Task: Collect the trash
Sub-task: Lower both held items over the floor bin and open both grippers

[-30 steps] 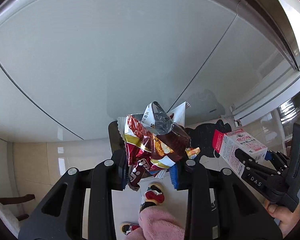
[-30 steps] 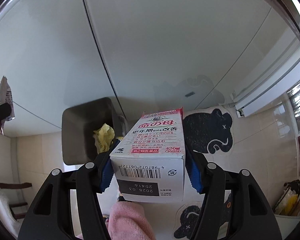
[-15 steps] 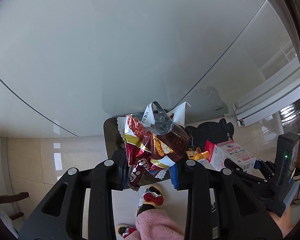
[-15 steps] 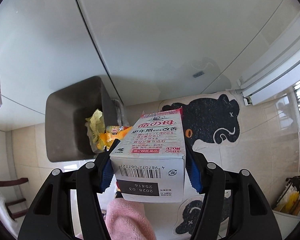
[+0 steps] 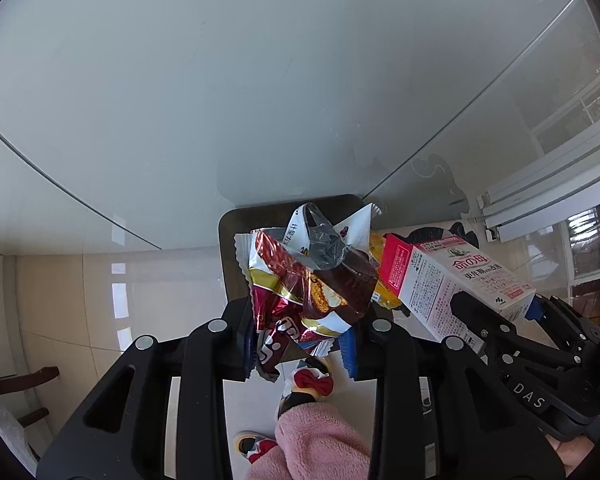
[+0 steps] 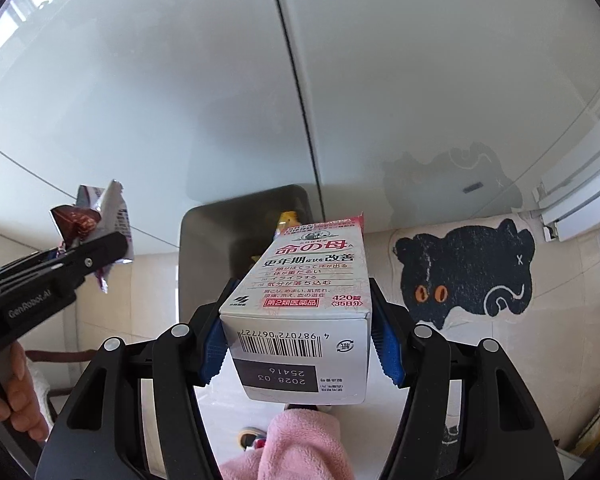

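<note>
Both claws loaded: left claw (image 5: 300, 344) clamps snack wrappers (image 5: 308, 280), right claw (image 6: 298, 344) grips medicine box (image 6: 304, 304). Center over bin (image 6: 212, 256) before letting go, wrappers flutter.

You're standing in a home, on glossy cream floor tiles (image 6: 480, 364). The landmark is the dark trash bin (image 6: 204, 256), set against pale glossy cabinet doors (image 6: 180, 80). Right of the bin lies a black cat-shaped rug (image 6: 464, 272), and beyond that a white sliding window frame (image 6: 580, 196). Left of the bin you see a wooden chair (image 5: 16, 380). Below it, fuzzy pink pyjama legs (image 5: 316, 448) and bow slippers (image 5: 312, 384).
</note>
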Tool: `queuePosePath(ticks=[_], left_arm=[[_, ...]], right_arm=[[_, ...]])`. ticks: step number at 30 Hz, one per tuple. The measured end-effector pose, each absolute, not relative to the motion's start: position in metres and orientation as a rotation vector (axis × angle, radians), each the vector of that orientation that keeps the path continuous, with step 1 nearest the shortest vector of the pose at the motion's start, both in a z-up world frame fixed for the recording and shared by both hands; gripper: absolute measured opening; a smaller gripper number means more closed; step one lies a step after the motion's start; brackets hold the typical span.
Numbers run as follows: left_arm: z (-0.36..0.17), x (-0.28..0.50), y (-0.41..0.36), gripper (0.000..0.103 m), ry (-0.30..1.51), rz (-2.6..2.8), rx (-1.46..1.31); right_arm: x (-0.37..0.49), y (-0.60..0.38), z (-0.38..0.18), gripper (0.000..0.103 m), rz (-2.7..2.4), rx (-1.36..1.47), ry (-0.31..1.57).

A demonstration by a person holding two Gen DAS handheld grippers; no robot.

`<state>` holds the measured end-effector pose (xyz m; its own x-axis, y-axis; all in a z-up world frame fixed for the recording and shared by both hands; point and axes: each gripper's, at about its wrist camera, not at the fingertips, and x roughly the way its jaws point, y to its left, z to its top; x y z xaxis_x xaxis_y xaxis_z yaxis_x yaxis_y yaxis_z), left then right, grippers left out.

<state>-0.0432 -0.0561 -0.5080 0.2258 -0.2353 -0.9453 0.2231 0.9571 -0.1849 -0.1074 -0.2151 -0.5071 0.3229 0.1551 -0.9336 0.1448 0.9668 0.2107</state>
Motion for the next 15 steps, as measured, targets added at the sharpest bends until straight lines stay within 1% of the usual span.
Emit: queuePosePath(ticks=[11,14,15], left_arm=[[-0.536,-0.022,-0.050,0.032,1.388,-0.319,-0.041],[-0.543,-0.016,-0.050,0.036,1.410,-0.324,-0.042],[-0.545,-0.015,-0.050,0.039,1.416,-0.325,-0.043]], right_arm=[[-0.081,-0.197,-0.542,0.063,0.140,0.258,1.339],[-0.080,-0.196,-0.549,0.064,0.151,0.262,1.361],[-0.079,-0.196,-0.552,0.066,0.155,0.267,1.368]])
